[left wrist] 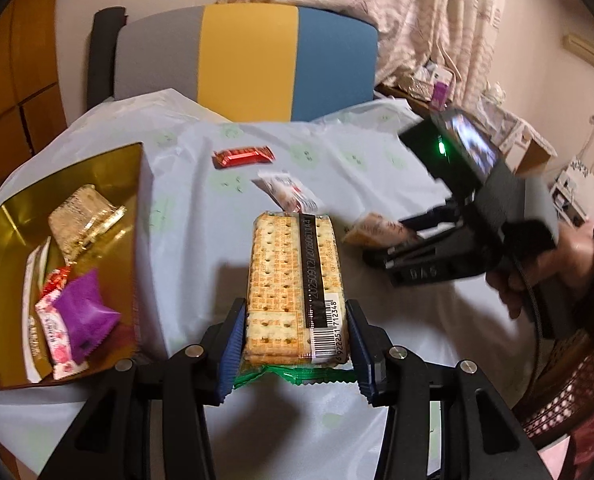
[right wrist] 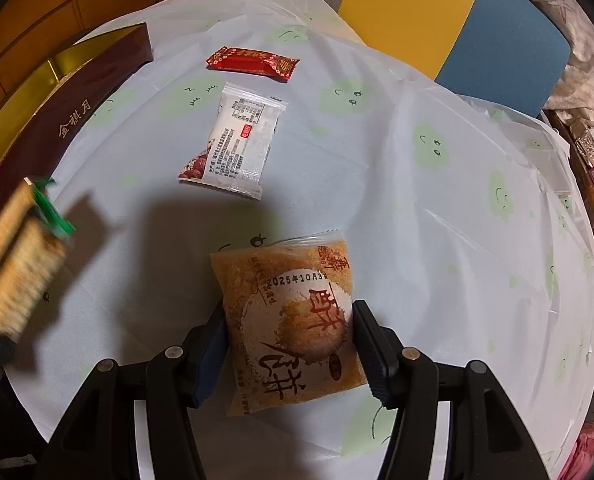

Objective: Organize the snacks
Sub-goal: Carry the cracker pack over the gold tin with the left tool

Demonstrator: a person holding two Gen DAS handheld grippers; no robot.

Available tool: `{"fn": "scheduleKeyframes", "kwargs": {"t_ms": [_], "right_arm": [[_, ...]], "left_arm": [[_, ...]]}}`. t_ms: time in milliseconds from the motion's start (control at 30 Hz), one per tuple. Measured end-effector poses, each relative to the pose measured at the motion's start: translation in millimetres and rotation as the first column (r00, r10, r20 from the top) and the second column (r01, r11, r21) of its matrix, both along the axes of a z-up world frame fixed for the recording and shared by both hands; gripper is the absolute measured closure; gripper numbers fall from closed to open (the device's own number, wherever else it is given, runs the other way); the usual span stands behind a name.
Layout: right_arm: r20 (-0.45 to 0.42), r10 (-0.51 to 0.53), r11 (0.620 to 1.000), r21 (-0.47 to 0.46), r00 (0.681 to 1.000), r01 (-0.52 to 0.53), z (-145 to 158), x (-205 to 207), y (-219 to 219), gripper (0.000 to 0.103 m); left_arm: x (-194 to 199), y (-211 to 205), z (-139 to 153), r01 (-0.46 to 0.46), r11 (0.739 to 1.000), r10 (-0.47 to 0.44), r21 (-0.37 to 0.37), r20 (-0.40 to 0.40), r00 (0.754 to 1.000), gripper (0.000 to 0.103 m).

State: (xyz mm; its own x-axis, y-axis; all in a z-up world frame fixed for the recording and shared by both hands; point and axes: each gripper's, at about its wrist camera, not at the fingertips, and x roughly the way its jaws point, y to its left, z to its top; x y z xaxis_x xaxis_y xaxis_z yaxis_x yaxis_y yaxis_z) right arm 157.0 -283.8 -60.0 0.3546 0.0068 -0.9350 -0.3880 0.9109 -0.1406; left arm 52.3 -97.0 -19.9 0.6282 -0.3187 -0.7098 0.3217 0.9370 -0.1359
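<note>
My left gripper (left wrist: 295, 344) is shut on a long clear pack of crackers (left wrist: 293, 280) and holds it above the table, to the right of the gold-lined box (left wrist: 109, 168). The pack also shows blurred at the left of the right wrist view (right wrist: 17, 256). My right gripper (right wrist: 289, 348) is shut on an orange pastry packet (right wrist: 289, 320) and holds it over the table; it also shows in the left wrist view (left wrist: 377, 248). A red candy bar (right wrist: 253, 62) and a white snack packet (right wrist: 237, 144) lie on the table.
The box holds several snacks, among them a purple packet (left wrist: 83, 316) and a gold-wrapped cake (left wrist: 83, 220). The round table has a pale cloth (right wrist: 437, 208). A grey, yellow and blue chair (left wrist: 249, 60) stands behind it. Cluttered shelves (right wrist: 593, 152) are at the right.
</note>
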Motion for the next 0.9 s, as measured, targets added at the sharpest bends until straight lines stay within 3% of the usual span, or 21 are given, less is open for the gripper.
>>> {"fn": "scheduleKeyframes", "kwargs": {"t_ms": [300, 433, 600, 733, 900], "right_arm": [[0.025, 0.018, 1.000, -0.021, 1.000, -0.018, -2.0, -6.8, 3.3, 0.043], [0.033, 0.024, 0.999, -0.029, 0.999, -0.023, 0.1, -13.0, 8.2, 0.043], [0.040, 0.030, 0.999, -0.041, 0.999, -0.028, 0.3, -14.8, 10.5, 0.043], [0.045, 0.037, 0.998, -0.054, 0.998, -0.035, 0.5, -16.8, 13.5, 0.043], [0.048, 0.044, 0.997, -0.065, 0.998, -0.041, 0.9, -17.9, 16.7, 0.043]], "left_arm": [[1.9, 34.0, 19.6, -0.077, 0.996, 0.077, -0.044, 0.006, 0.997, 0.055], [9.0, 64.9, 29.4, -0.145, 0.984, 0.145, -0.103, -0.008, 0.989, 0.055], [27.9, 123.5, 37.0, -0.285, 0.938, 0.274, -0.196, -0.083, 0.958, 0.055], [46.0, 167.9, 35.6, -0.392, 0.881, 0.359, -0.265, -0.163, 0.919, 0.055], [71.7, 192.0, 28.8, -0.453, 0.825, 0.377, -0.339, -0.266, 0.887, 0.055]]}}
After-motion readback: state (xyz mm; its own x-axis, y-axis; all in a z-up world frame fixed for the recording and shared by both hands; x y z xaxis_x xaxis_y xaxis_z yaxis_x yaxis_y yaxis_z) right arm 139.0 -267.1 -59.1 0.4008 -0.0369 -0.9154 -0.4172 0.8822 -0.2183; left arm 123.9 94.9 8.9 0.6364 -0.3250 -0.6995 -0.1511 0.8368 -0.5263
